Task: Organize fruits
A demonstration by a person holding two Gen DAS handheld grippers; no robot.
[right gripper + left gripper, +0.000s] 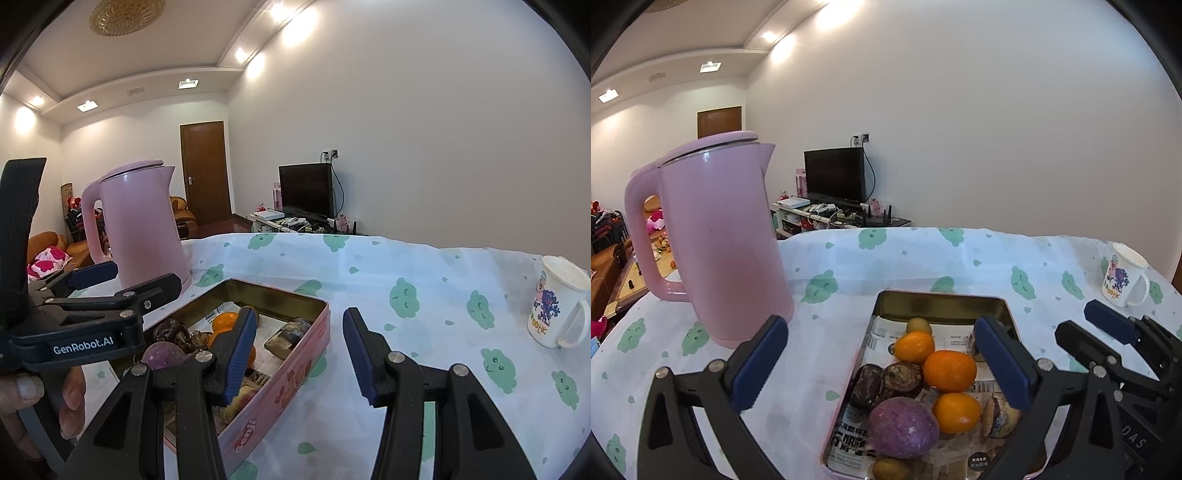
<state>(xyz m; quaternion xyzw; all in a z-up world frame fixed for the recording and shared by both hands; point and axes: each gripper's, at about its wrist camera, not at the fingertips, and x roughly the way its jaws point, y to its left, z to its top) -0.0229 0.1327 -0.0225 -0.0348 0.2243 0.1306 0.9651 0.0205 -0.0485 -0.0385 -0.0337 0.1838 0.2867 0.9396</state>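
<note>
A pink tin box (pixel 945 300) lined with newspaper sits on the table and holds several fruits: oranges (pixel 950 370), a purple round fruit (pixel 903 427), dark wrinkled fruits (pixel 886 380) and a small green-brown one (pixel 918 325). My left gripper (pixel 882 365) is open and empty, hovering above the box's near left part. My right gripper (pixel 301 354) is open and empty over the box's right wall (pixel 291 384). The left gripper also shows in the right wrist view (pixel 122 286), and the right one in the left wrist view (pixel 1097 328).
A pink electric kettle (pixel 720 243) stands at the back left of the table, close to the box. A white printed mug (pixel 1124 275) stands at the far right. The tablecloth (pixel 886 254) is white with green shapes. A living room lies beyond.
</note>
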